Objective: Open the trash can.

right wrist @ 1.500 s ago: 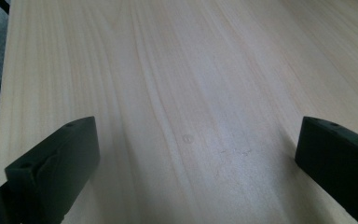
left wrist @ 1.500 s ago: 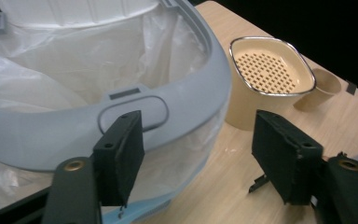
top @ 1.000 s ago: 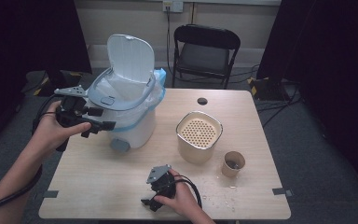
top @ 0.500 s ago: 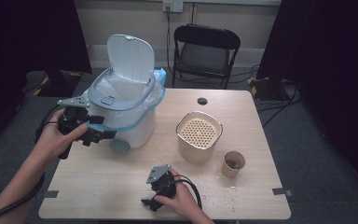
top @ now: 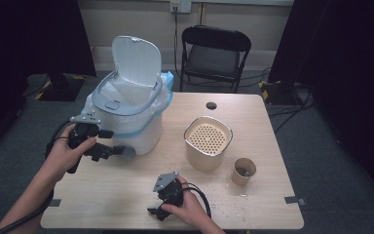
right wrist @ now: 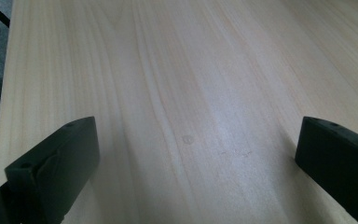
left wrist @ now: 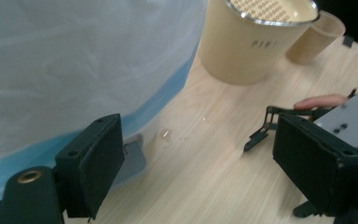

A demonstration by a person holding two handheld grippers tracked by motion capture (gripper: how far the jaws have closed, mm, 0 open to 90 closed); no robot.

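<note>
A white plastic pedal bin [top: 126, 109], lined with a thin white bag with a blue hem and with its lid raised, stands at the far left corner of the pale wooden table [top: 141, 185]. Its grey foot pedal [top: 125, 152] projects at the base, towards the near edge. The left gripper [top: 111, 152] is held just beside that pedal, jaws apart and empty. The right gripper [top: 157, 210] is rested near the middle of the near edge, jaws apart on bare wood.

The bin is judged light and rigid, liable to slide if pushed; the liner is soft and slippery, so the pedal or the rim would be better taken.

The pedal [left wrist: 133, 161] is seen close against the blue hem in the left gripper view, whereas the raised lid is shown from the high view. A cream perforated-top canister [top: 207, 141] and a brown paper cup [top: 244, 170] stand towards the right edge.
</note>
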